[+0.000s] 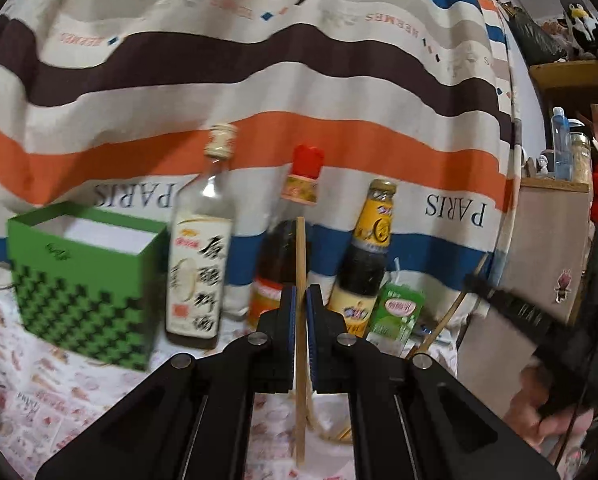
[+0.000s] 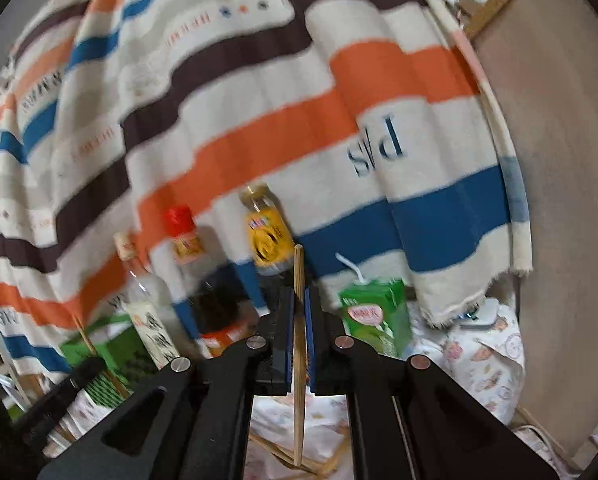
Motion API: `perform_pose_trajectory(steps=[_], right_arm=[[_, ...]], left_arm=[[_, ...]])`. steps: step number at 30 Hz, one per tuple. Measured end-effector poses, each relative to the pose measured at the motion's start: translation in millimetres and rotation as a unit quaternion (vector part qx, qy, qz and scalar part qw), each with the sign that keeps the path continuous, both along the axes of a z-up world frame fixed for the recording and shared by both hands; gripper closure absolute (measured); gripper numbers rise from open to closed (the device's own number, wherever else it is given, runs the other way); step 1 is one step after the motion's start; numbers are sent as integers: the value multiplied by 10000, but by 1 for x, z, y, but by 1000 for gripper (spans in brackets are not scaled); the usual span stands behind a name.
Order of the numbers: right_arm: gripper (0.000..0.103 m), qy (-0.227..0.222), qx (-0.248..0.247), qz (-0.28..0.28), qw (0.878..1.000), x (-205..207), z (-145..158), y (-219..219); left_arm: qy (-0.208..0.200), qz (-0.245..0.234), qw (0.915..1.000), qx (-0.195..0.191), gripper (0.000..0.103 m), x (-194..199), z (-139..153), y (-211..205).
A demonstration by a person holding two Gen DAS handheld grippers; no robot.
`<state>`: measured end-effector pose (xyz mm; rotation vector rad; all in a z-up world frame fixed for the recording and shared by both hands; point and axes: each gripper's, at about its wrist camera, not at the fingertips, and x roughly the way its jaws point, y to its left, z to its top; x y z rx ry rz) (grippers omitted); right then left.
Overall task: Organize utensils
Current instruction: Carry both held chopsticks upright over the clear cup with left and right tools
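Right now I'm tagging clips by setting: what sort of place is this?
Most likely a home, on a makeshift kitchen table: sauce bottles and a drink carton stand on a printed tablecloth, a striped blanket hangs behind, and a cluttered shelf sits at the side.

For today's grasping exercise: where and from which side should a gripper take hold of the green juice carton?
Grip the green juice carton across its two flat side walls at mid-height, coming in level from the front. It stands upright, a straw juts from its top, and bottles crowd its left.
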<state>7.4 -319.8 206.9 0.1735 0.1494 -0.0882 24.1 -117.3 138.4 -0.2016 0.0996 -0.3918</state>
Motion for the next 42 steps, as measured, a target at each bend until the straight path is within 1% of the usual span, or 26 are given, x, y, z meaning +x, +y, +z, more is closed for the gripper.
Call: perform_pose_trajectory(steps=[3, 7, 9, 11, 13, 16, 18, 21, 24, 25, 30, 34, 37, 42], right_arm=[[97, 427, 30, -7, 9991, 14, -7, -6], [97, 952, 88, 6, 9954, 30, -16, -12], [97, 1181, 155, 95, 9928, 37, -22, -14], [97, 1379, 214, 137, 9901, 42, -27, -17], [97, 1574, 338, 215, 9867, 47, -33, -21], [97, 1711, 436, 271, 9839, 51, -37, -24], [97, 1766, 434, 250, 9830, 52, -38, -24], [97, 1839, 438, 274, 9816, 54, -39, -24], [97, 2094, 399, 213, 9768, 60, -44, -24], [97, 2109, 429, 226, 9763, 60, -45, -24], [97, 2345, 492, 147, 9708, 66, -53, -28], [97, 2504, 569, 67, 9664, 69, -57, -33], [97, 2558, 600, 40, 9648, 71, -60, -35], [97, 2566, 589, 52, 9647, 70, -60, -34]], left_arm=[[-92, 11, 10000, 13, 99, 6, 8, -13], [-144, -1, 9999, -86, 99, 10, 10, -21], [-151, 16, 9997, -191, 99, 10, 5, -23], [-179, 168, 9994, -238, 99, 12, -3, -27], [-145, 203, 9991, -341, 99, 16, -10, -28], [-101, 324, 9986, -413, 99, 22, -15, -28], [-72, 287, 9983, -503, 99, 26, -14, -26], [-155, 330, 9979, -544, 99, 27, -10, -24], [-243, 353, 9976, -535, 99, 27, -6, -25], [-274, 351, 9975, -549, 99, 27, -6, -25], [-287, 376, 9970, -606, 99, 29, -15, -28], [-283, 425, 9971, -571, 99, 29, -24, -29], [-315, 466, 9968, -566, 99, 30, -23, -28], [-305, 420, 9956, -775, 99, 35, -18, -24]])
